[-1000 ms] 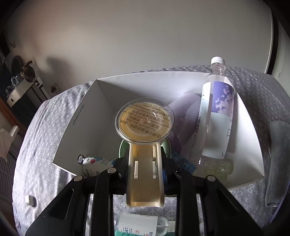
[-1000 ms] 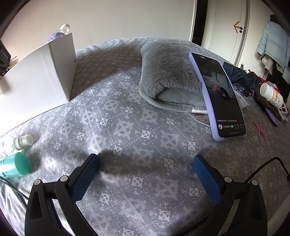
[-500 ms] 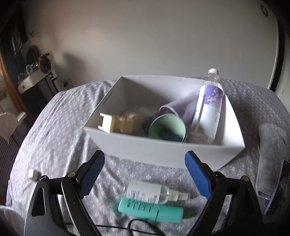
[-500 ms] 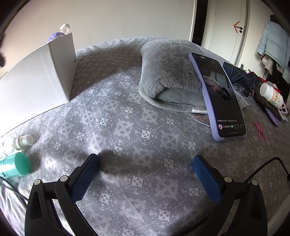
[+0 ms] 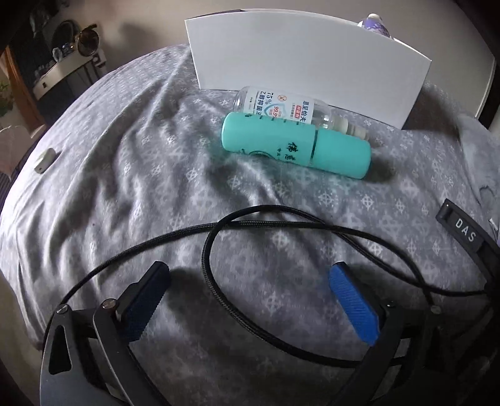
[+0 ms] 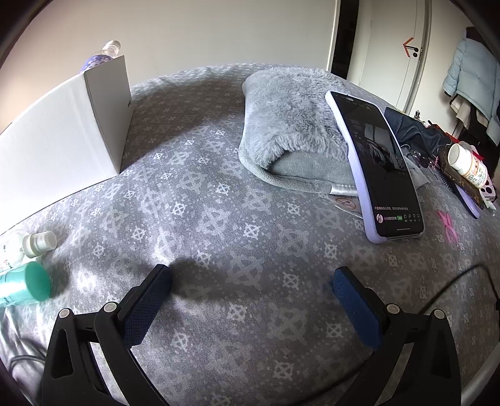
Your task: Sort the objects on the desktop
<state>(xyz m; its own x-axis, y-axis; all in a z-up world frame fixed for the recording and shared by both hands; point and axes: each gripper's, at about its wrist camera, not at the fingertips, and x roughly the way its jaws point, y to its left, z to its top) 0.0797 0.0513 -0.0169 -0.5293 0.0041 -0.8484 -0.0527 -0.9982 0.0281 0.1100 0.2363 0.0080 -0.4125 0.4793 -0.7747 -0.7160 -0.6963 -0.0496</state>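
Grey patterned bedding [image 5: 131, 175] carries the white box [image 5: 306, 68]; just before it lie the teal bottle [image 5: 297, 145] and sanitizer bottle [image 5: 281, 106]. Left gripper [image 5: 250, 290], opening and empty, likely picks the teal one next; right gripper [image 6: 251, 289] hangs open, empty.

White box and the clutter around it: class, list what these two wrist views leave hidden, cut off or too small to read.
- White box contents: left wrist view, near wall hides all but a bottle top.
- Clear bottle: left wrist view, lower side hidden behind the teal bottle.
- Both bottles: right wrist view, cut off by the left edge.
- Phone screen text: right wrist view, too small.
- Pill bottle label: right wrist view, too small.
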